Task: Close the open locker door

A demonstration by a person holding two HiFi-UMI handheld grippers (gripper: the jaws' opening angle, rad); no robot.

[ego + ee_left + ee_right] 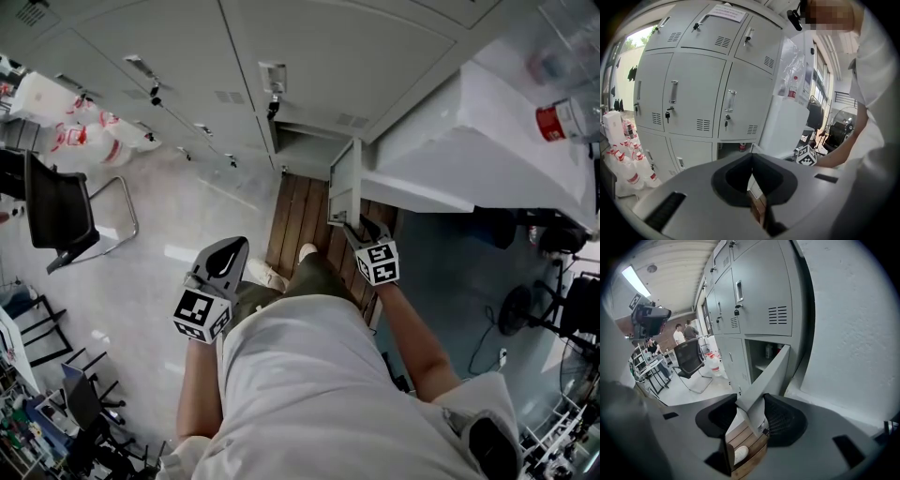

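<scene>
Okay so my right hand-held gripper (355, 226) is spread, straddling the near edge of the locker door (344, 183), which runs away from me. My left hand-held gripper (227, 255) is pressed together, well off left.

Locker door (343, 183): hanging open at lockers' (187, 56) right end, edge sitting between right gripper (356, 225) jaws.
Wooden platform (292, 220): lying before lockers.
Office chair (58, 211): standing well left.
</scene>
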